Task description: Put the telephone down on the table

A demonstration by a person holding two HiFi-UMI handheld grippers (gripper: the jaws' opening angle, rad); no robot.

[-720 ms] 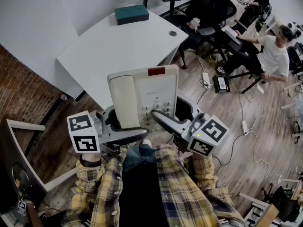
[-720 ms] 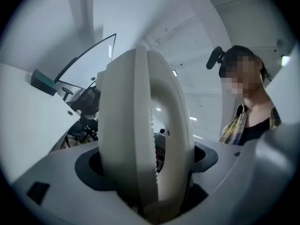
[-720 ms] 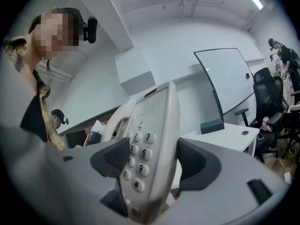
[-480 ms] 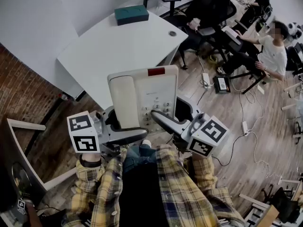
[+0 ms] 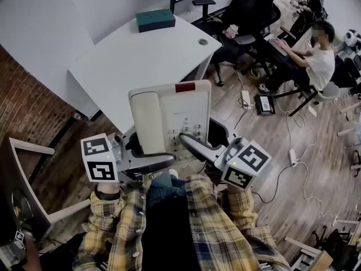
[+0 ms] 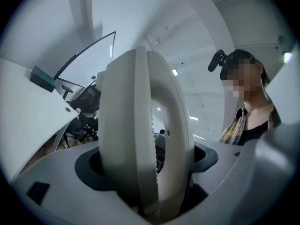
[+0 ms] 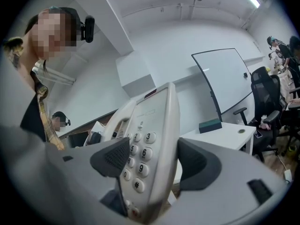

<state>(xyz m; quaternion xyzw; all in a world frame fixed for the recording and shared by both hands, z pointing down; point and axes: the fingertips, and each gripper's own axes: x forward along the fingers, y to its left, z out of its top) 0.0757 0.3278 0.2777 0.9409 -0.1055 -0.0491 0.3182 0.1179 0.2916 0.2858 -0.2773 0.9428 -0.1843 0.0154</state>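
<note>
White telephone (image 5: 169, 114) aloft near table (image 5: 130, 55); left claw (image 6: 147, 162) and right claw (image 7: 154, 162) both clamping it.

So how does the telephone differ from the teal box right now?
The telephone is off-white with a red strip; the teal box is dark. The telephone is held in the air, between the left tool and the right tool; the teal box lies flat on the white table at its far end. Both are rectangular.
</note>
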